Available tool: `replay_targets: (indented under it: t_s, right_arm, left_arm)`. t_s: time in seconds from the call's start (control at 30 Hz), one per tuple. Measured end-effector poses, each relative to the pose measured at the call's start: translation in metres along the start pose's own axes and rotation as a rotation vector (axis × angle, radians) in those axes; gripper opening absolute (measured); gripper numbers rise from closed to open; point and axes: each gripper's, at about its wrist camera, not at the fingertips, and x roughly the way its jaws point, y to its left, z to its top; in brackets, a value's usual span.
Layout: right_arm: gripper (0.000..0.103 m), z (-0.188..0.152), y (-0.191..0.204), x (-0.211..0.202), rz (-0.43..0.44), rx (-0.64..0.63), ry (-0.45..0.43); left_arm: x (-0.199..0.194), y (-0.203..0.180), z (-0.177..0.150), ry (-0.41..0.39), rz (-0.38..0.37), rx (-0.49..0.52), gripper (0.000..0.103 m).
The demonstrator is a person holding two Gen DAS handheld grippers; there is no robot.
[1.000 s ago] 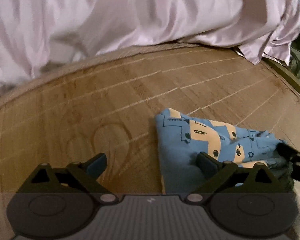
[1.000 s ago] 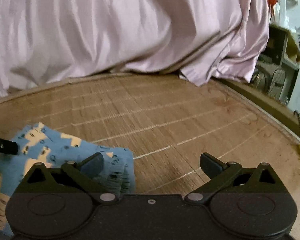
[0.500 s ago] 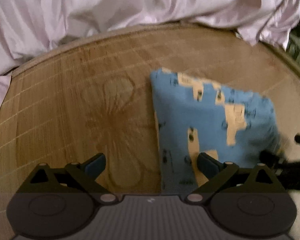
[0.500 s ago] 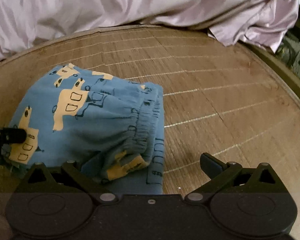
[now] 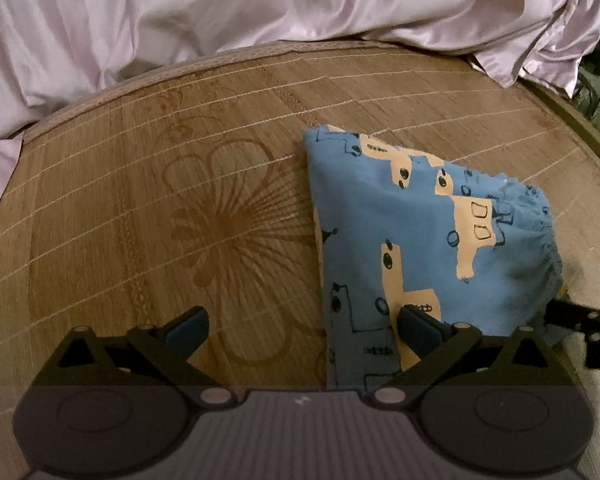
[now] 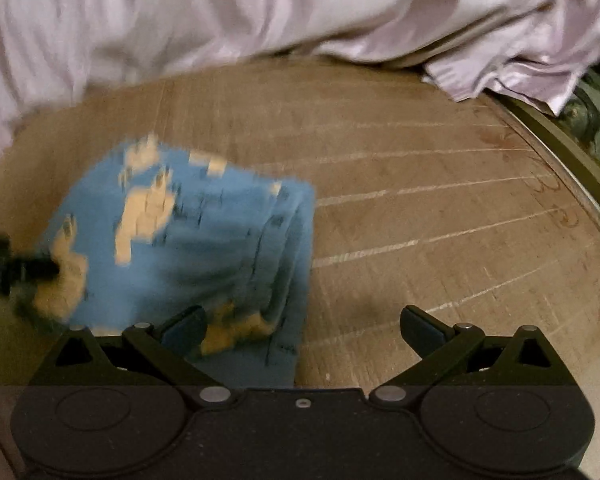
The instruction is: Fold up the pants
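Left gripper (image 5: 302, 328), right gripper (image 6: 304, 328): matte black bodies, twin round discs, silver pivot screws, triangular cut-outs, dark blue-grey pads on jaws

pants (image 5: 428, 240) are mid blue with pale orange blocky vehicle shapes and dark outline doodles. the mat (image 5: 180, 200) is tan bamboo with pale stitch lines and a brown printed flower. bedsheet (image 5: 260, 4) behind is shiny pale lilac.
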Motion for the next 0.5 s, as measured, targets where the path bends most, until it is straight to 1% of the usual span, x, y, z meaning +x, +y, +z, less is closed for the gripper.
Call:
replay_targets:
  t_s: [0.07,0.13,0.17,0.23,0.33,0.4,0.43,0.5]
  right_arm:
    - [0.102,0.001,-0.011,0.002,0.061,0.094,-0.021]
    - [0.102,0.002,-0.015,0.007,0.080,0.142,-0.024]
    - [0.102,0.003,-0.016,0.009,0.082,0.153,-0.030]
    - [0.102,0.005,-0.016,0.012,0.086,0.165,-0.046]
    - [0.102,0.015,-0.020,0.026,0.128,0.175,-0.056]
    - [0.102,0.027,-0.025,0.045,0.202,0.174,-0.033]
    - [0.102,0.034,-0.026,0.053,0.239,0.165,-0.015]
    - [0.102,0.044,-0.028,0.061,0.284,0.114,-0.021]
  left_arm:
    - [-0.009,0.003,0.000,-0.036,-0.045,-0.008,0.102]
    - [-0.016,0.006,-0.002,-0.065,-0.126,0.001,0.103]
    - [-0.017,0.007,-0.002,-0.065,-0.156,0.010,0.103]
    - [-0.015,0.008,-0.003,-0.049,-0.190,0.020,0.103]
    - [-0.007,0.011,-0.001,-0.007,-0.229,-0.009,0.103]
    - [-0.003,0.014,0.000,0.013,-0.248,-0.031,0.103]
    - [0.000,0.015,0.001,0.018,-0.250,-0.036,0.103]
    - [0.005,0.015,0.004,0.040,-0.230,-0.040,0.103]
